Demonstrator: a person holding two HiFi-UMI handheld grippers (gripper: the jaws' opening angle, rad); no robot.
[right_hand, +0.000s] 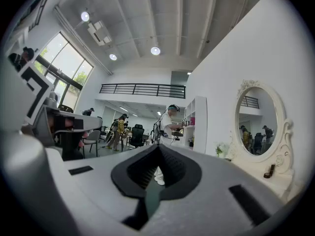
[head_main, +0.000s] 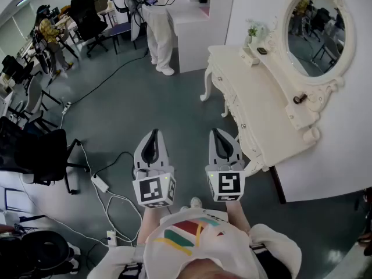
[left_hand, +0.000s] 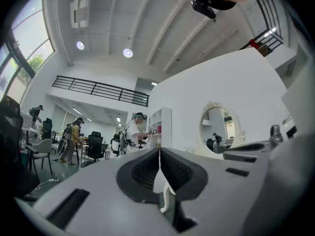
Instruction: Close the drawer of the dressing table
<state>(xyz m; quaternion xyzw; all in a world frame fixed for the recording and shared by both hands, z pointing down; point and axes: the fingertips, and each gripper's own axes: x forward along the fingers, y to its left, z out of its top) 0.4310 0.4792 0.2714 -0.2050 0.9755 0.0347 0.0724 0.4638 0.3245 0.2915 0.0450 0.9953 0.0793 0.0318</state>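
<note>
The cream dressing table (head_main: pixel 256 106) stands against the white wall at the right, under its oval mirror (head_main: pixel 315 31). Its drawer fronts (head_main: pixel 232 100) face left and look flush with the table's front. My left gripper (head_main: pixel 154 131) and right gripper (head_main: pixel 217 131) are held side by side over the grey floor, short of the table's near corner and touching nothing. Both are shut and empty. In the left gripper view the left gripper's (left_hand: pixel 159 151) pads meet, and the mirror (left_hand: pixel 216 132) lies ahead to the right. The right gripper (right_hand: pixel 158 146) also shows closed tips, with the mirror (right_hand: pixel 257 121) at the right.
A small plant (head_main: pixel 252 32) and a dark item (head_main: pixel 300 99) sit on the table top. A person in white (head_main: pixel 158 28) stands by a white shelf unit (head_main: pixel 192 16) at the back. Cables and a power strip (head_main: pixel 100 183) lie on the floor at left, near a black chair (head_main: pixel 40 156).
</note>
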